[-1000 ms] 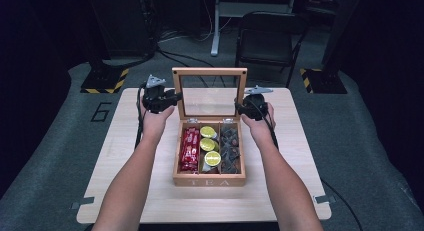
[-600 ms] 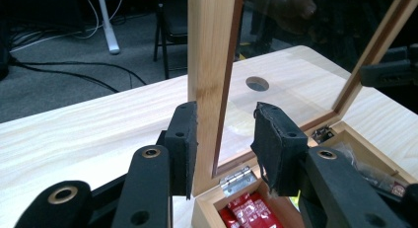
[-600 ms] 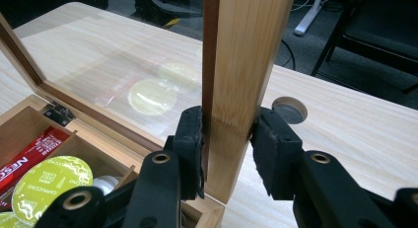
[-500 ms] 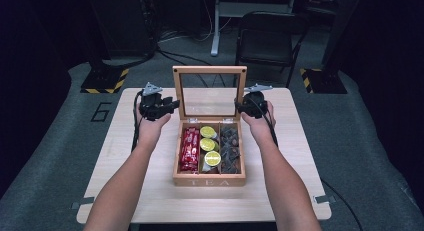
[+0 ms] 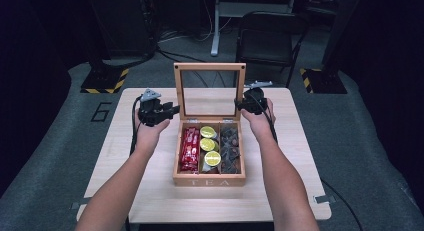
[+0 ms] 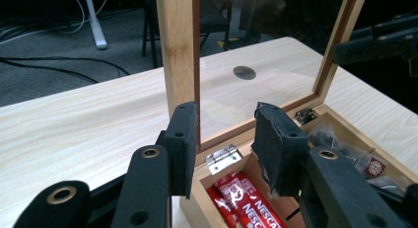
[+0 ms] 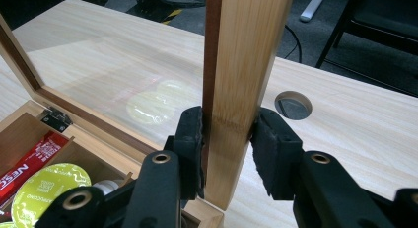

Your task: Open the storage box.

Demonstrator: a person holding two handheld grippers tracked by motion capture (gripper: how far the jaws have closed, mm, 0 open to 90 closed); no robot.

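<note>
High view. The tea box (image 5: 209,180) sits mid-bench (image 5: 300,156), its glazed lid (image 5: 209,89) upright on the far edge. My right gripper (image 5: 243,104) is closed on the lid's right stile. My left gripper (image 5: 169,111) stands just left of the left stile, clear of it. Against the earlier frame, that hand has drawn away from the lid and sunk slightly; the right hand and the lid stand as they did.

Left gripper view. The jaws of the left gripper (image 6: 224,139) are parted and hold nothing. The lid's left stile (image 6: 178,50) rises behind the left jaw, with a hinge (image 6: 223,158) and red sachets (image 6: 244,198) below.

Right gripper view. The right gripper (image 7: 227,139) clamps the lid's wooden stile (image 7: 244,65), a pad on each face.

To do this step well, I judge I should keep the right grip square and move the lid slowly about its hinges, the left jaws staying clear of the glass.
</note>
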